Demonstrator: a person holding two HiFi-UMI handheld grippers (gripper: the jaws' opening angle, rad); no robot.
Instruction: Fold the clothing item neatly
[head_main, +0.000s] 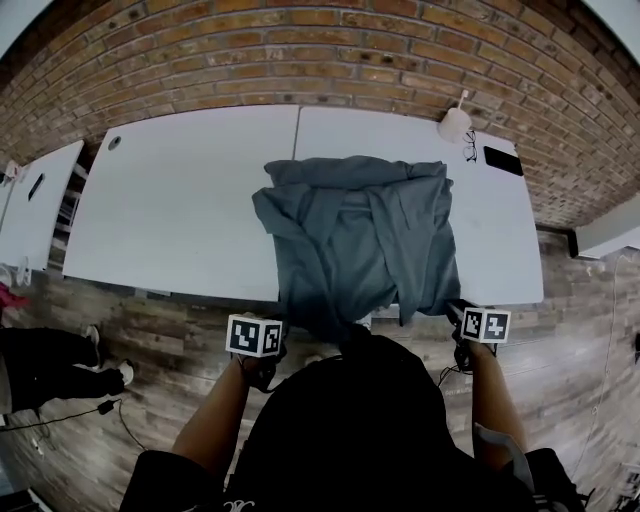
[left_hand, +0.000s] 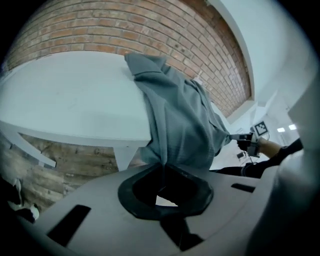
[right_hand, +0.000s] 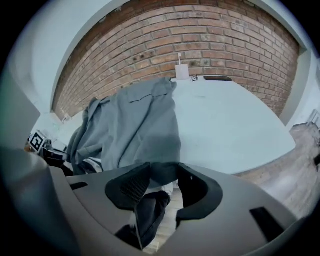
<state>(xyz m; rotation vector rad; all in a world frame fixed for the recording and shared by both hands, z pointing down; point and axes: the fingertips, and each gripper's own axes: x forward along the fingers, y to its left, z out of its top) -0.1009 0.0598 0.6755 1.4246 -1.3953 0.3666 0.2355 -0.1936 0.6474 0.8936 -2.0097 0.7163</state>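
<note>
And the left claw (left_hand: 162, 167) and right claw (right_hand: 160, 172) were both clamped on the near hem of the grey garment (head_main: 355, 240), which stretched far across the tabletop (head_main: 180, 200).

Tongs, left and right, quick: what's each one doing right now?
Left tongs: closed on the garment edge.
Right tongs: closed on the garment's other near corner.

Your garment (head_main: 360, 240) is slate grey-blue on a white table (head_main: 180, 200). You face a red-brown brick wall (head_main: 300, 50). Your marker cubes (head_main: 253, 335) carry black-and-white squares, and the floor (head_main: 180, 330) shows grey-brown wood grain.
</note>
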